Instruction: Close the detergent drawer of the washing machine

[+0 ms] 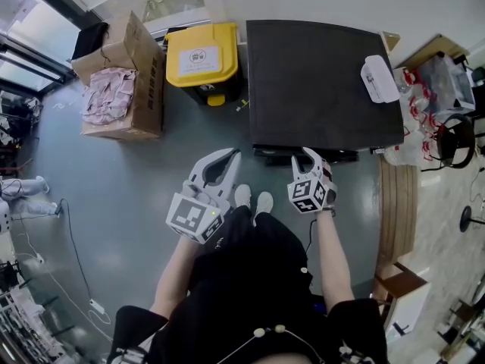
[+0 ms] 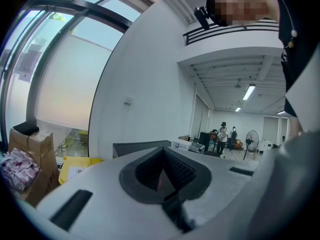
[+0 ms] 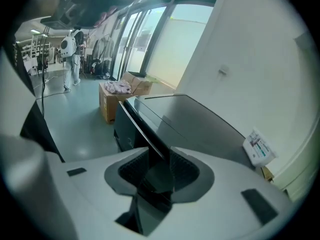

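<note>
At the washing machine (image 1: 322,82): detergent drawer (image 1: 273,155) not yet shut.
The drawer stuck slightly out of the dark machine's front edge. My right gripper (image 1: 307,158) was clamped on its front panel. My left gripper (image 1: 227,156) hung in the air beside it, jaws together, holding nothing.

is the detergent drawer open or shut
Open, it seems: detergent drawer sticks out past the washing machine's front, right tongs clamped on it.
</note>
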A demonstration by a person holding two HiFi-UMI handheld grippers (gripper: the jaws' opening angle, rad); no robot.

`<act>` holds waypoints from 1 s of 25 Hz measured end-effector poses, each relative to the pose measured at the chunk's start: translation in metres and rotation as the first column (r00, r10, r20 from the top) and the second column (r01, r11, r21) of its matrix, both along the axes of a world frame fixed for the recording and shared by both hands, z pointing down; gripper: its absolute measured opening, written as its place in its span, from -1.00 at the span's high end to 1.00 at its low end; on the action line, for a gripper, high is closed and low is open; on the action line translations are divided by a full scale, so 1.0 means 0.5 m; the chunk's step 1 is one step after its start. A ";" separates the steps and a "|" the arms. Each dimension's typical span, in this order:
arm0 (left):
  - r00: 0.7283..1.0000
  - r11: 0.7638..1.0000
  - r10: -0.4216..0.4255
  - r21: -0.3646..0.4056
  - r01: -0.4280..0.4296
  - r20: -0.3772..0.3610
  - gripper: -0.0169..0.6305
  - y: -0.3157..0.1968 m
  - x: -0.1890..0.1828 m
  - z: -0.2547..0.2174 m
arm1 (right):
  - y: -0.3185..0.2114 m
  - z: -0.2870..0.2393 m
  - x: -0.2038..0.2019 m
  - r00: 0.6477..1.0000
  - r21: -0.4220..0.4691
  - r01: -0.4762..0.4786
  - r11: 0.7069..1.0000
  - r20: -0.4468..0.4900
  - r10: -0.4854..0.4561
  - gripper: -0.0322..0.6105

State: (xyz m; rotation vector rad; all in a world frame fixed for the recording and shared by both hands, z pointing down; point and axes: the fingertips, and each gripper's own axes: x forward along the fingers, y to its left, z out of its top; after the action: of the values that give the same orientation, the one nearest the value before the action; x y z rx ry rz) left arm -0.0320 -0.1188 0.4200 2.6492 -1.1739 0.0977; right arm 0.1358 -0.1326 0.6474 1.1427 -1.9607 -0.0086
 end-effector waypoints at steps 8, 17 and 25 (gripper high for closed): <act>1.000 1.000 0.002 -0.005 -0.002 0.001 0.94 -0.001 -0.005 0.000 | 0.007 -0.014 -0.007 0.999 0.048 0.026 0.999 -0.030 -0.024 0.53; 1.000 1.000 0.004 -0.012 -0.004 0.001 0.94 0.000 -0.009 0.007 | 0.000 -0.016 -0.007 0.999 0.050 0.027 0.998 -0.039 -0.025 0.53; 1.000 1.000 -0.012 -0.011 0.012 0.002 0.94 0.004 -0.023 0.006 | 0.005 -0.012 -0.014 0.999 0.035 0.025 0.999 -0.028 -0.024 0.55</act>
State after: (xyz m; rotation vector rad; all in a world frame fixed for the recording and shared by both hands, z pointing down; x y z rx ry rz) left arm -0.0437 -0.1166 0.4229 2.6332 -1.1863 0.1048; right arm 0.1288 -0.1303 0.6416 1.1352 -1.9569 -0.0725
